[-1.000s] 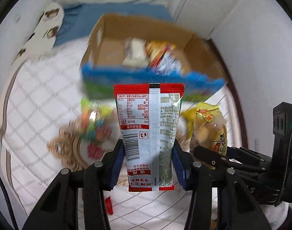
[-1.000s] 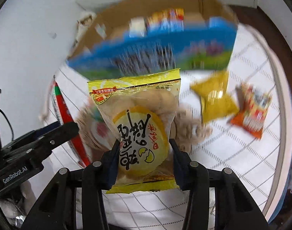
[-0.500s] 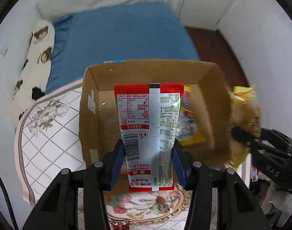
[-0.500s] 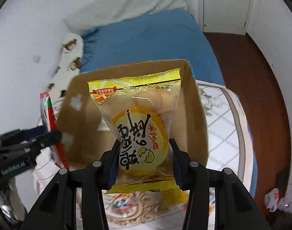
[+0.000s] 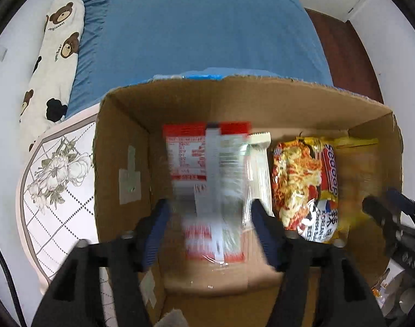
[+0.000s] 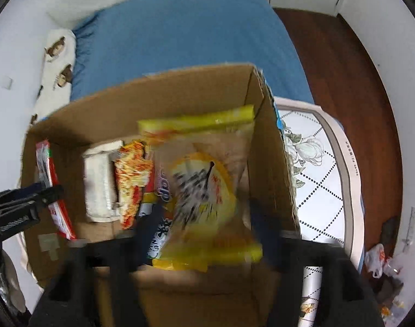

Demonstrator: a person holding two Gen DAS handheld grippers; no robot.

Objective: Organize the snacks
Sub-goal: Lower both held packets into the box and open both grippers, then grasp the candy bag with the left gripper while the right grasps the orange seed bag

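Both grippers hang over an open cardboard box [image 5: 120, 141] [image 6: 270, 147], pointing down into it. My left gripper [image 5: 208, 218] has its jaws opening. A red and white snack packet [image 5: 207, 174], blurred, drops between them, free of the pads. My right gripper [image 6: 204, 215] is opening too, and a blurred yellow cake packet [image 6: 202, 185] falls between its fingers. Inside the box lie a white packet [image 5: 257, 163] [image 6: 99, 182] and an orange noodle packet [image 5: 302, 185] [image 6: 132, 179]. Each gripper shows at the other view's edge, the right gripper [image 5: 392, 218] and the left gripper [image 6: 24, 204].
The box stands on a white quilted mat with flower prints [image 5: 60, 179] [image 6: 316, 169]. Beyond it lie a blue bed sheet [image 5: 196, 32] and a bear-print pillow [image 5: 57, 54]. Dark wooden floor [image 6: 343, 81] with litter [image 6: 379, 259] is to the right.
Both grippers moved from over the mat to above the box and lower into it. Their jaws, shut on the packets before, now stand apart, and both packets slip down.
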